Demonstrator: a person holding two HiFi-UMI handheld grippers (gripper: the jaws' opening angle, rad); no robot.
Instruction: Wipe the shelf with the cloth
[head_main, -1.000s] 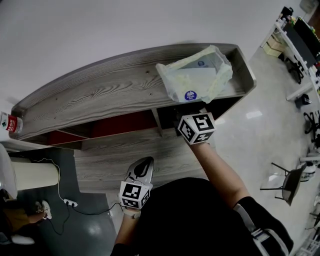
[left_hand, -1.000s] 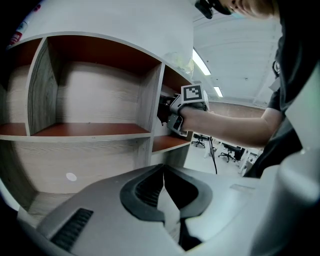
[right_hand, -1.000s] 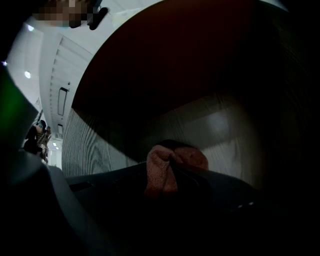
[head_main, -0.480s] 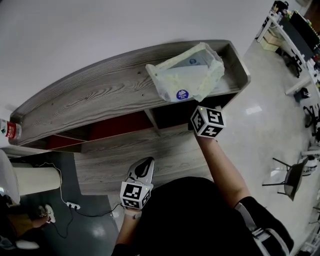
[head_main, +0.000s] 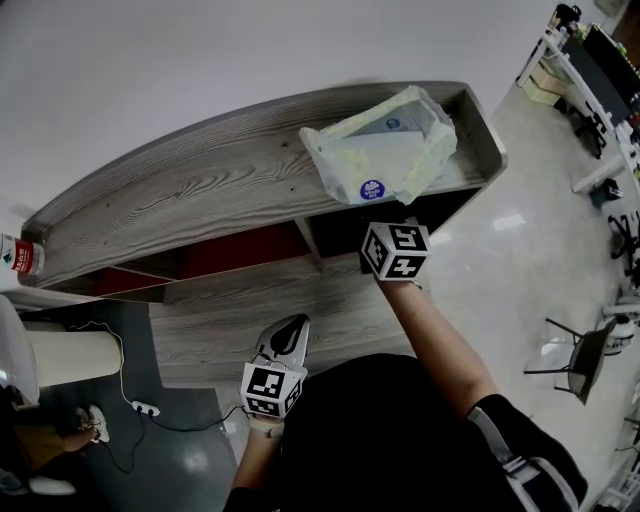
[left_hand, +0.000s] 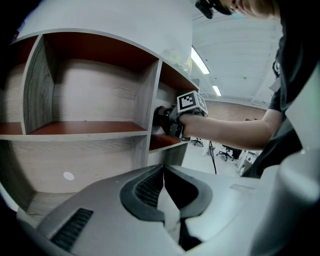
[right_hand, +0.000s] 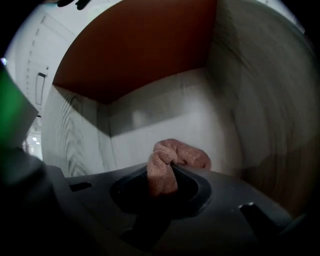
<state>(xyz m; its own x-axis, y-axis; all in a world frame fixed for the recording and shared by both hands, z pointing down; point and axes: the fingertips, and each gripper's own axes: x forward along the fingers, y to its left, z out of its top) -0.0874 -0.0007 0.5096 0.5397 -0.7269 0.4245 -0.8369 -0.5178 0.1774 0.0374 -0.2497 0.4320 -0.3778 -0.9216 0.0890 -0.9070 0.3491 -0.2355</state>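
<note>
Cloth (right_hand: 175, 159) stays pinched in the right gripper (right_hand: 161, 180), which has swung back and dipped into the end cubby (right_hand: 165, 115) of the shelf (head_main: 200, 200); wiping there looks underway. Left gripper (left_hand: 164, 197) idles, jaws together

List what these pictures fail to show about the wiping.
- Cloth: the head view hides it under the shelf top. The right gripper view shows only a bunch in the right tool, so contact with the shelf is unclear.
- Bag contents: head view, too small and veiled by plastic.
- Bottle: head view, cut off by the left edge.
</note>
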